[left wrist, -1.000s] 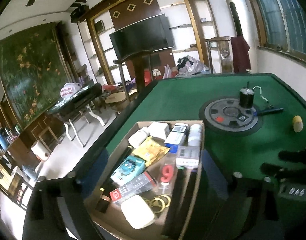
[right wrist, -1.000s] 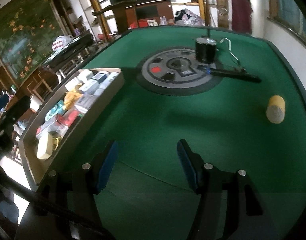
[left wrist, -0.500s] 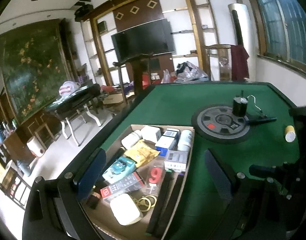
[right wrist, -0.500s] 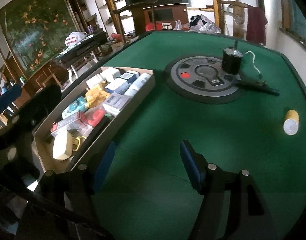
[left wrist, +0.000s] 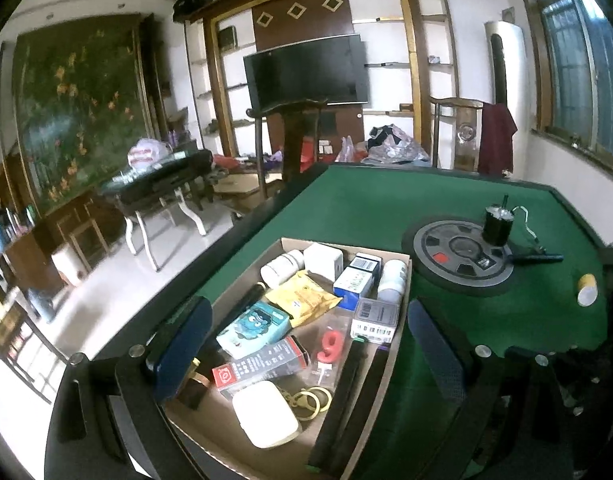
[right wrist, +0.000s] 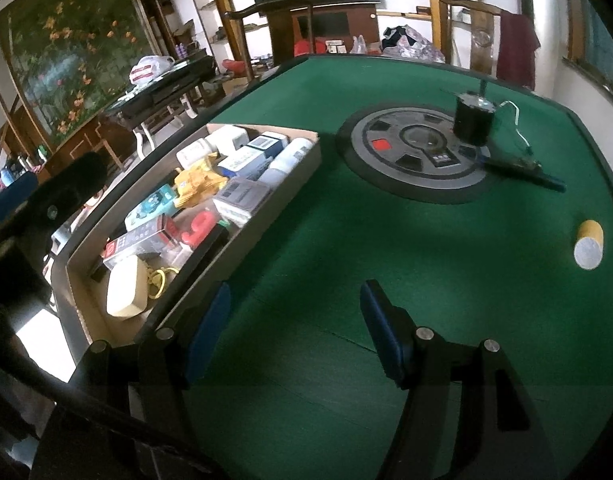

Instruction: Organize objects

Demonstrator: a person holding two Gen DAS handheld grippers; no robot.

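Green table (right wrist: 346, 260), crammed cardboard box (left wrist: 402, 280)

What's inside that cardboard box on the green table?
The cardboard box holds a red number-nine candle, a teal cartoon packet, a yellow pouch, white bottles, small cartons, gold rings and a white case. Anything underneath them is covered.

television (left wrist: 306, 70) on wall | floral painting (left wrist: 78, 108) | wooden chair (left wrist: 460, 132) | window (left wrist: 578, 56)

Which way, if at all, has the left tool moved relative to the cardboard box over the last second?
Yes. The left tool has pulled back and up from the cardboard box; its open fingers now frame the box with more contents visible.
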